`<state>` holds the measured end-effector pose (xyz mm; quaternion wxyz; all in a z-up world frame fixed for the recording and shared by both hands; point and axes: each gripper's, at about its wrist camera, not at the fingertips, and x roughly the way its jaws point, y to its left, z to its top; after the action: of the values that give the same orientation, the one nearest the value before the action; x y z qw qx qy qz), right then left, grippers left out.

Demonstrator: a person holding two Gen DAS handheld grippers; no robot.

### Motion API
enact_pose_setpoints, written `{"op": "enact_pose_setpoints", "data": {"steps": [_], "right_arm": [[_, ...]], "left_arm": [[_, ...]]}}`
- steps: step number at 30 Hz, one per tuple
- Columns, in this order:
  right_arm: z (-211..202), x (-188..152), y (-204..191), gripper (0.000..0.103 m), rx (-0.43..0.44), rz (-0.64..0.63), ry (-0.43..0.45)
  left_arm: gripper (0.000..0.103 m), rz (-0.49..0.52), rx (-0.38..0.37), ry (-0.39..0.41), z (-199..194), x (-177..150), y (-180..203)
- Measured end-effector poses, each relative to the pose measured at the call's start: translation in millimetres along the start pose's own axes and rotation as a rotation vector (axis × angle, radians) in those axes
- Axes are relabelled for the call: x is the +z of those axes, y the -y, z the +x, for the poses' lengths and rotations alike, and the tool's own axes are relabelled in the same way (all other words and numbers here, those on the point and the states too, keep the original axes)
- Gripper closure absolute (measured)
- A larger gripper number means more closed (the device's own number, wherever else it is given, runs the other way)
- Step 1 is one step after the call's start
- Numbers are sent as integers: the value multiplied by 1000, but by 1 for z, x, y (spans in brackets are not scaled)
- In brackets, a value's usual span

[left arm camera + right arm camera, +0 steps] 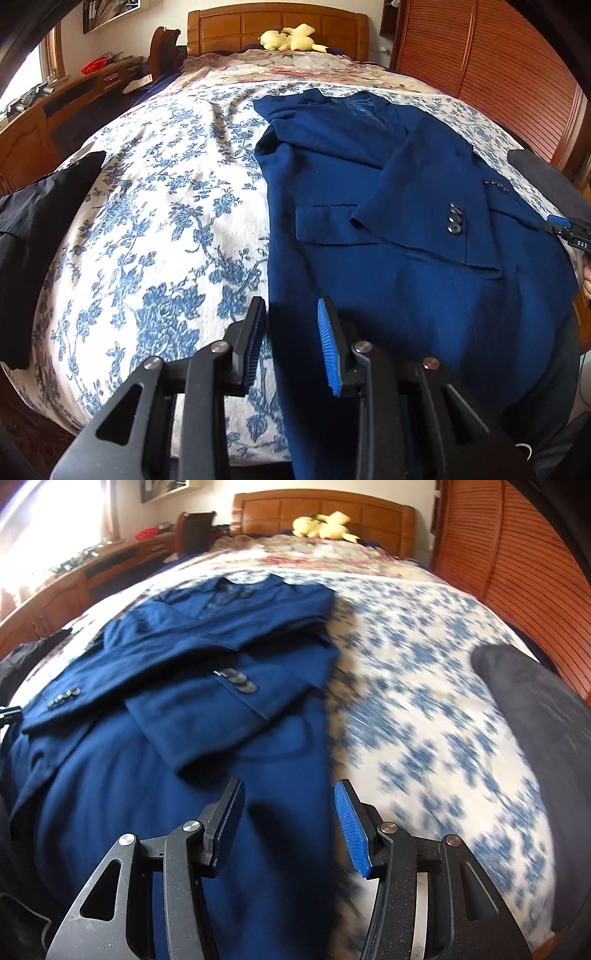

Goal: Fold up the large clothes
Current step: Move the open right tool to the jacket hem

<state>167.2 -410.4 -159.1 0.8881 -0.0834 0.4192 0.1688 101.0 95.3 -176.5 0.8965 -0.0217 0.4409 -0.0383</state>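
While both grippers, left gripper (291,332) and right gripper (288,812), hang apart and empty, blue jacket (406,221) lies at my 12 o'clock on bed (166,221); I judge crossed sleeves (207,716) may slip if hem lifts unevenly.

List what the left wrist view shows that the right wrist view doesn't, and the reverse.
Only the left wrist view: the left gripper, jaws apart with nothing between them, above the near left edge of the blue jacket; the bedspread's floral print is sharp here.

Only the right wrist view: the right gripper, jaws apart and empty, above the jacket's right edge; the bedspread is motion-blurred.

Both: the jacket lying with its sleeves folded across the front, the yellow plush toy by the wooden headboard, and dark garments at either side.
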Motion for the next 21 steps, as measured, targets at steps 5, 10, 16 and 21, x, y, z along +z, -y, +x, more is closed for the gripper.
{"op": "enact_pose_setpoints", "data": {"steps": [5, 10, 16, 21], "right_arm": [[-15, -21, 21, 51, 28, 41, -52], [-22, -26, 21, 63, 103, 73, -69], [-42, -31, 8, 64, 109, 4, -74], [-52, -43, 14, 64, 100, -2, -105]], "left_arm": [[76, -4, -14, 11, -1, -4, -3], [76, -18, -22, 14, -1, -7, -4], [76, -7, -30, 10, -9, -15, -1], [76, 16, -35, 2, -18, -25, 4]]}}
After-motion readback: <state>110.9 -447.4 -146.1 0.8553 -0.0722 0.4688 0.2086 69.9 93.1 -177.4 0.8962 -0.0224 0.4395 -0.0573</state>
